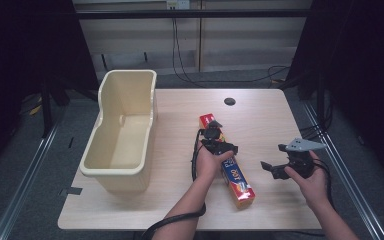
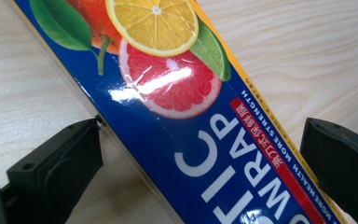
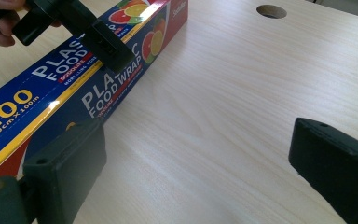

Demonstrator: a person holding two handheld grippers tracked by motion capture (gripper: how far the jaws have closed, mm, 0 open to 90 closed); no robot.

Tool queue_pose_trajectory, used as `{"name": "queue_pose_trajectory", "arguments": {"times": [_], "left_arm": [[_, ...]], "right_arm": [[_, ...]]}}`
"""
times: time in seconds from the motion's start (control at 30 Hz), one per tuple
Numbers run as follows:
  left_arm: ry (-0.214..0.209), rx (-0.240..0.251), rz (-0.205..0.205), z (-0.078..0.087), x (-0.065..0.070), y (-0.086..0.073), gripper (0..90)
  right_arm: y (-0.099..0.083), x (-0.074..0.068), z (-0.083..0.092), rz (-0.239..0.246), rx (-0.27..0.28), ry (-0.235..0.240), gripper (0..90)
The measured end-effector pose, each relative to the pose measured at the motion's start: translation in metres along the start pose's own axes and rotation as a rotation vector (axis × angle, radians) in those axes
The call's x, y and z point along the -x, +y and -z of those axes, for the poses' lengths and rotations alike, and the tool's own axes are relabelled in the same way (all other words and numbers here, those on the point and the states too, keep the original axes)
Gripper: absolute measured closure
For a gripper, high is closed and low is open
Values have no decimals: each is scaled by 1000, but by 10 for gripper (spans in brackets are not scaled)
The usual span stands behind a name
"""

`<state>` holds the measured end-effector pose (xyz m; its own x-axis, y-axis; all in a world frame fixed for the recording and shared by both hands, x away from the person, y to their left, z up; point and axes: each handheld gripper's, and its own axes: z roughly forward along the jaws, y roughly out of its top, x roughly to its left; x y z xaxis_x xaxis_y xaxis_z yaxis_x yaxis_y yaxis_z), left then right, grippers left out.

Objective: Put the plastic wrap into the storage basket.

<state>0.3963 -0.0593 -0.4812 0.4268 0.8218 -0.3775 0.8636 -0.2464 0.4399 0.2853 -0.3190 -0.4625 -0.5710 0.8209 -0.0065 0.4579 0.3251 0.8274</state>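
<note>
**A:** So where's your plastic food wrap box (image 1: 227,161) sitting right now?

**B:** It's lying flat on the desk (image 1: 260,120), a bit right of the middle. Its long axis runs diagonal: the red end points away from you toward the far edge, and the orange end points back toward your near edge, angled to your right. The cream plastic tub (image 1: 122,132) is well apart from it, over on your left.

**A:** And the hand-held grippers?

**B:** Your left hand-held gripper (image 1: 219,142) is over the far half of the box with the jaws spread, one on each side of it. The left one looks to be just touching the box's edge, the right one is clear of it. No clamp on it. Your right hand-held gripper (image 1: 275,167) hangs near the box's right side, jaws wide apart, gripping nothing.
</note>
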Motion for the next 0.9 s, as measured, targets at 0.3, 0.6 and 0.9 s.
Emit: {"name": "queue_pose_trajectory", "arguments": {"times": [0.3, 0.6, 0.9], "left_arm": [[-1, -73, 67, -1, 1, 5, 39], [35, -136, -9, 18, -8, 7, 206], [129, -123, -131, 33, -20, 7, 324]], "right_arm": [[0, 1, 1, -3, 3, 1, 42], [1, 1, 2, 0, 10, -5, 43], [2, 0, 1, 3, 12, -2, 43]]}}
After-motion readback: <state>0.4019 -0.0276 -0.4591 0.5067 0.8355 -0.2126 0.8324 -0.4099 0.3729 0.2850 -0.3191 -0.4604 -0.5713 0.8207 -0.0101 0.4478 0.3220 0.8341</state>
